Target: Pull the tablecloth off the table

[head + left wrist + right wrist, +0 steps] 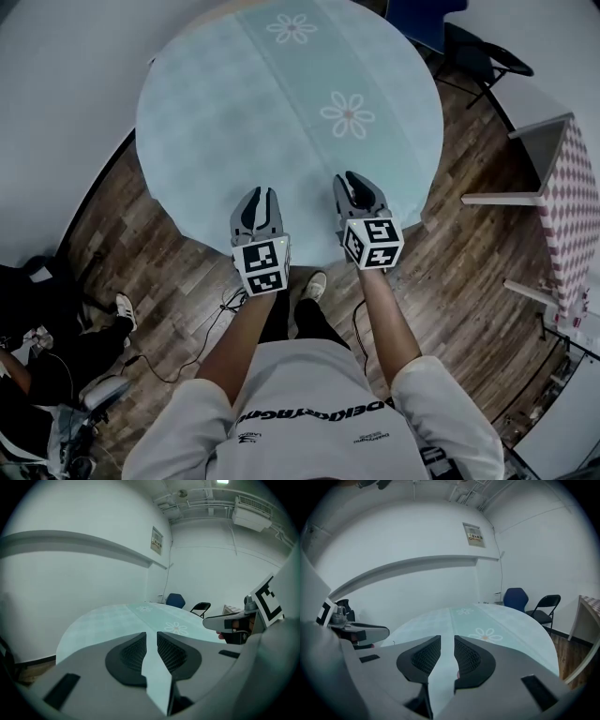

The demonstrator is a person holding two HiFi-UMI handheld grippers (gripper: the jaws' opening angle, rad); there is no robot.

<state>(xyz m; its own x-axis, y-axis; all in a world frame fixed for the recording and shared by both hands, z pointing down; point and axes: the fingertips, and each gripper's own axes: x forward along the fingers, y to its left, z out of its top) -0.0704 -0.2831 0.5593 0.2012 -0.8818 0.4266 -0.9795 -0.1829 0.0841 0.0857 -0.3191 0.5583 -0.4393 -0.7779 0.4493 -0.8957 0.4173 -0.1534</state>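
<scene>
Head view: left claw [260, 197] and right claw [357, 184] side by side | jaws of each slightly apart, nothing gripped | flowered tablecloth [281, 103] lies spread flat, ahead of and beneath both claw tips

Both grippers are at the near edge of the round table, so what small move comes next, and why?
Probably lower both onto the near edge of the tablecloth and close. The left gripper and right gripper stand slightly open with nothing between the jaws, and the cloth lies spread flat, not yet pulled.
</scene>
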